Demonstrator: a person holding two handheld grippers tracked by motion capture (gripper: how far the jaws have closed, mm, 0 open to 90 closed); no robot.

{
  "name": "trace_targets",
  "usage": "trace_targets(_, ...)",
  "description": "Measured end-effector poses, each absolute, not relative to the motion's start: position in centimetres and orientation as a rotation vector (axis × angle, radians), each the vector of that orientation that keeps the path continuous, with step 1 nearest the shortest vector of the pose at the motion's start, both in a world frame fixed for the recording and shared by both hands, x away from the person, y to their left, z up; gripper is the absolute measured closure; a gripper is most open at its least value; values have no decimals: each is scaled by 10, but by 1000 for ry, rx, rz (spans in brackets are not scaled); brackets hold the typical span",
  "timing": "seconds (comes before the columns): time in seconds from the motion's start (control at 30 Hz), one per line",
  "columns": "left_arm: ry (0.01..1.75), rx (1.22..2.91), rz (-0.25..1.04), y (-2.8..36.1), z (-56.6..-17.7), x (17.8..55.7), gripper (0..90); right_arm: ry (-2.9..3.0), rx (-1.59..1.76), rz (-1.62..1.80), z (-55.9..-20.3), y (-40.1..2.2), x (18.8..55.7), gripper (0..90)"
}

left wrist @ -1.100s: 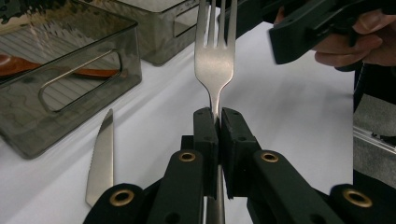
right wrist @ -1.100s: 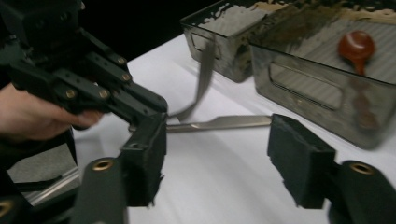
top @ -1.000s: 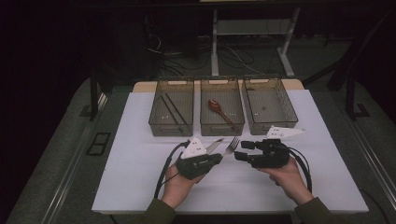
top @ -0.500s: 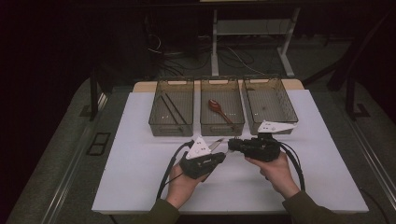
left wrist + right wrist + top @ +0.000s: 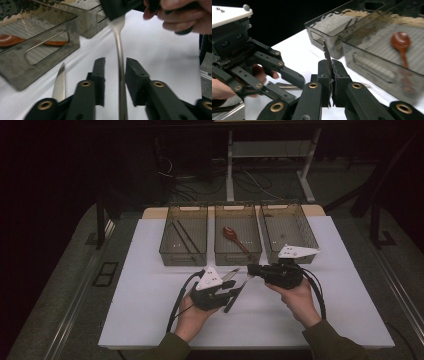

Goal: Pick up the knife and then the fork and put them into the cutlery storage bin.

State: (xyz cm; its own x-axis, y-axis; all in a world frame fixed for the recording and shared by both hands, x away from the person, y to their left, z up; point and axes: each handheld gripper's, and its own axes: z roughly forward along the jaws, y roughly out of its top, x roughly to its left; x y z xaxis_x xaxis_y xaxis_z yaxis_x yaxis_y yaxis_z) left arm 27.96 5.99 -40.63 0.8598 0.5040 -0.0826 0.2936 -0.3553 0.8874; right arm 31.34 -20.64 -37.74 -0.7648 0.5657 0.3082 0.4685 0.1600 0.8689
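Three bins (image 5: 183, 251), fork (image 5: 119, 62), knife (image 5: 59, 83), spoon (image 5: 234, 236)

Left gripper (image 5: 115, 75) jaws rise from the bottom edge, parted, with a fork (image 5: 120, 65) handle running up between them; pads not pressing it, a gap shows on each side. Jaws have just been opening. The fork's upper end disappears into the right gripper (image 5: 117, 8) at top, held by a hand (image 5: 185, 15). A knife (image 5: 59, 82) blade lies on the white table (image 5: 162, 55) left of the jaws. A smoky clear bin (image 5: 37, 50) at left holds a reddish-brown spoon (image 5: 15, 41); another bin (image 5: 85, 17) stands behind.
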Motion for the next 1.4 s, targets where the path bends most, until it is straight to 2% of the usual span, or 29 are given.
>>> trace_targets(0.67,603,1979,199,150,-423,279,352,2182,1165,1558,-347,-280,333,854)
trace_targets(1.2,652,1967,243,158,-430,274,15,2017,1237,1486,-298,-324,371,855)
trace_targets(1.4,662,1961,246,157,-430,274,0,1982,1277,1436,-286,-335,389,855)
